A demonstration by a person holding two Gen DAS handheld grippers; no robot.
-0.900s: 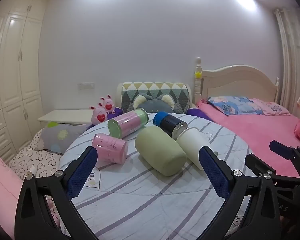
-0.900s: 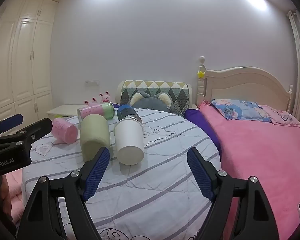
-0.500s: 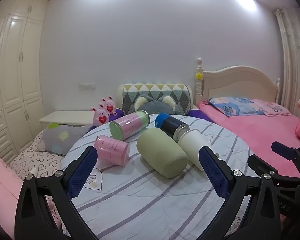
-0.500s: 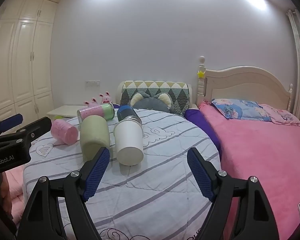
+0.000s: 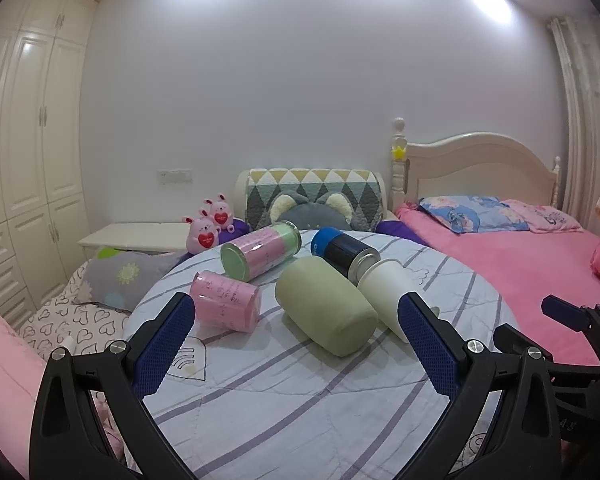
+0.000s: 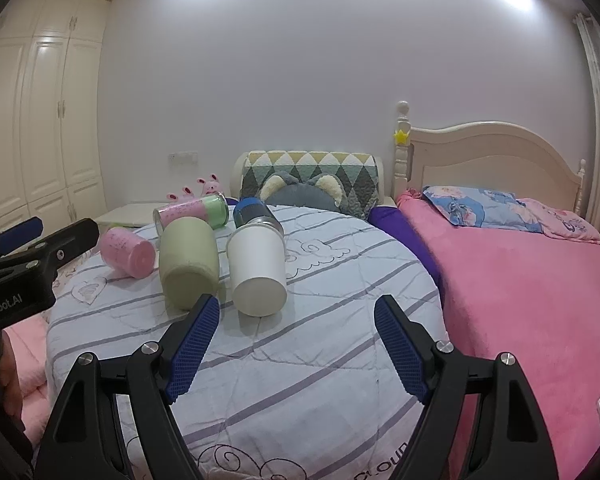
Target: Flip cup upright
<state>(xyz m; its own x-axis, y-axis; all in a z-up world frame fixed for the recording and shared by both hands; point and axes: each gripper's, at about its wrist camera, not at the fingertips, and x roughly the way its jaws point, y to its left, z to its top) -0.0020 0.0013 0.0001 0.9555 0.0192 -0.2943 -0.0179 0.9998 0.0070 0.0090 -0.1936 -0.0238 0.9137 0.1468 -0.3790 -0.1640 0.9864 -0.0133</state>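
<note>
**Both grippers wide apart above five toppled cups**

Nothing on the quilt has shifted since the earlier frames; the cups lie as they did and both tools hover in nearly the same spots.

Left gripper [image 5: 292, 344] has its jaws spread wide and grasps nothing, its ribbed blue pads [image 5: 166, 344] clear of every cup. Right gripper [image 6: 296, 348] is likewise released, jaws far apart and empty, with its left pad just short of the green cup.

Ahead of the right gripper, slightly left, lies the white cup [image 6: 258, 270], a smooth tapered cylinder on its side, flat base facing the tool. Touching its far end is a dark flask [image 6: 256, 216] with a blue cap and a metallic band. Just left of the white cup rests the sage-green cup [image 6: 188, 262], matte and rounded at the edges. Further left sits a short pink cup [image 6: 126, 252] with faint lettering, and beyond it a pink-and-green cup [image 6: 192, 212], glossy and longer.

All five lie on a round table [image 6: 300, 360] covered by a pale quilted cloth with grey stripes.
</note>
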